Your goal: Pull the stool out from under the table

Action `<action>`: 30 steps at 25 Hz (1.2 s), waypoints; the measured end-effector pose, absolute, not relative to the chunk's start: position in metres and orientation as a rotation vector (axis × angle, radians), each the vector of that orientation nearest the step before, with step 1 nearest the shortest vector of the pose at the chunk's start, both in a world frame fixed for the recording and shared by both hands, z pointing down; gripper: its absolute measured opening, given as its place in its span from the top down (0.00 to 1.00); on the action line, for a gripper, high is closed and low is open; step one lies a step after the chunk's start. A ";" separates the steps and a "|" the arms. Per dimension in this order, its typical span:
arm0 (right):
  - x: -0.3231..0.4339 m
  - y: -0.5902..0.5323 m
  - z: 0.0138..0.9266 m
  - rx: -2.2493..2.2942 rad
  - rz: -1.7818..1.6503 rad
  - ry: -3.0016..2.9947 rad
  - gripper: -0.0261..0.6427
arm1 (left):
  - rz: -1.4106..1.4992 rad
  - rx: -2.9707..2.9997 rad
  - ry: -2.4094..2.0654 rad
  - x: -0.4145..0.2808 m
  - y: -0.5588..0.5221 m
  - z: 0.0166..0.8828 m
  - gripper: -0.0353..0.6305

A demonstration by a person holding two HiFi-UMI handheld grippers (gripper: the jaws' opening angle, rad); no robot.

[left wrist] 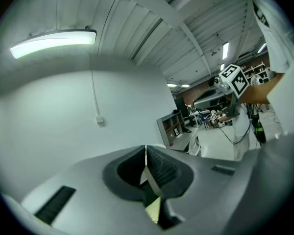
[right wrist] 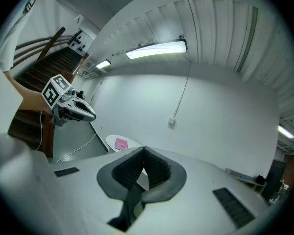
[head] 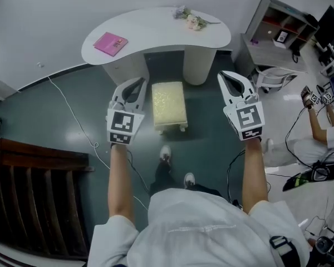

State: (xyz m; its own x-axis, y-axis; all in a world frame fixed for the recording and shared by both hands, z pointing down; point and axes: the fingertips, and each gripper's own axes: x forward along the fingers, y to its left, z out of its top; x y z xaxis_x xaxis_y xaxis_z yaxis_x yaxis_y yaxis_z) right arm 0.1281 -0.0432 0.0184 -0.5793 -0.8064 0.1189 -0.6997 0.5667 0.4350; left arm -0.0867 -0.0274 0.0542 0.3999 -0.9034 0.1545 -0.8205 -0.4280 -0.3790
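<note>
The stool (head: 168,104), a small rectangular one with a cream cushion, stands on the dark green floor just in front of the white table (head: 156,28), its far end near the table's pedestal. My left gripper (head: 137,84) hangs left of the stool, apart from it, shut and holding nothing. My right gripper (head: 226,76) is raised on the stool's right, also shut and holding nothing. In the left gripper view the jaws (left wrist: 146,152) meet with nothing between them and point at a white wall. The right gripper (right wrist: 144,151) faces the wall too.
A pink book (head: 111,43) and a small bunch of flowers (head: 190,20) lie on the table. A grey shelf unit (head: 278,29) stands at the right, a dark wooden railing (head: 33,199) at the left. A white cable (head: 72,115) crosses the floor. Another person (head: 323,143) sits at the far right.
</note>
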 end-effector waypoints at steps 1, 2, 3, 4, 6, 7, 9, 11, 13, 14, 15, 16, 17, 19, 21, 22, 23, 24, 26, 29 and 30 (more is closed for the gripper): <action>0.130 -0.035 0.013 1.239 -0.502 -2.503 0.94 | -0.495 -2.413 1.522 -0.083 -0.019 0.051 0.91; 0.131 -0.027 0.009 1.240 -0.508 -2.509 0.94 | -0.494 -2.410 1.523 -0.078 -0.011 0.047 0.91; 0.132 -0.019 0.005 1.238 -0.517 -2.514 0.94 | -0.492 -2.405 1.524 -0.074 -0.004 0.044 0.91; 0.133 -0.011 0.002 1.233 -0.530 -2.517 0.94 | -0.489 -2.399 1.526 -0.070 0.003 0.040 0.91; 0.136 0.003 -0.004 1.217 -0.558 -2.519 0.94 | -0.479 -2.386 1.527 -0.059 0.016 0.033 0.91; 0.138 0.009 -0.006 1.206 -0.568 -2.520 0.94 | -0.472 -2.381 1.523 -0.054 0.021 0.029 0.91; 0.140 0.016 -0.009 1.178 -0.583 -2.523 0.94 | -0.458 -2.375 1.511 -0.044 0.030 0.022 0.91; 0.142 0.022 -0.011 1.150 -0.604 -2.514 0.94 | -0.449 -2.369 1.503 -0.038 0.035 0.018 0.91; 0.145 0.026 -0.013 1.139 -0.619 -2.509 0.94 | -0.453 -2.360 1.500 -0.033 0.040 0.015 0.91; 0.148 0.027 -0.014 1.139 -0.622 -2.509 0.94 | -0.456 -2.356 1.499 -0.030 0.042 0.014 0.91; 0.150 0.027 -0.015 1.140 -0.623 -2.510 0.94 | -0.458 -2.353 1.497 -0.028 0.043 0.013 0.91; 0.151 0.027 -0.016 1.139 -0.624 -2.511 0.94 | -0.458 -2.349 1.496 -0.027 0.044 0.011 0.91; 0.152 0.026 -0.017 1.137 -0.625 -2.513 0.94 | -0.460 -2.344 1.496 -0.026 0.045 0.010 0.91; 0.153 0.025 -0.018 1.132 -0.627 -2.517 0.94 | -0.465 -2.334 1.496 -0.025 0.045 0.008 0.91; 0.154 0.026 -0.019 1.128 -0.629 -2.522 0.94 | -0.471 -2.327 1.492 -0.023 0.046 0.007 0.91; 0.155 0.026 -0.020 1.127 -0.630 -2.523 0.94 | -0.473 -2.325 1.489 -0.021 0.047 0.007 0.91; 0.156 0.027 -0.020 1.126 -0.631 -2.523 0.94 | -0.476 -2.325 1.485 -0.019 0.048 0.007 0.91; 0.157 0.027 -0.020 1.126 -0.632 -2.524 0.94 | -0.477 -2.326 1.482 -0.018 0.048 0.007 0.91; 0.159 0.027 -0.020 1.125 -0.631 -2.524 0.94 | -0.480 -2.329 1.476 -0.015 0.048 0.008 0.91; 0.163 0.028 -0.018 1.127 -0.626 -2.521 0.94 | -0.486 -2.333 1.467 -0.011 0.049 0.010 0.91; 0.165 0.029 -0.016 1.128 -0.624 -2.518 0.94 | -0.487 -2.334 1.464 -0.010 0.050 0.011 0.91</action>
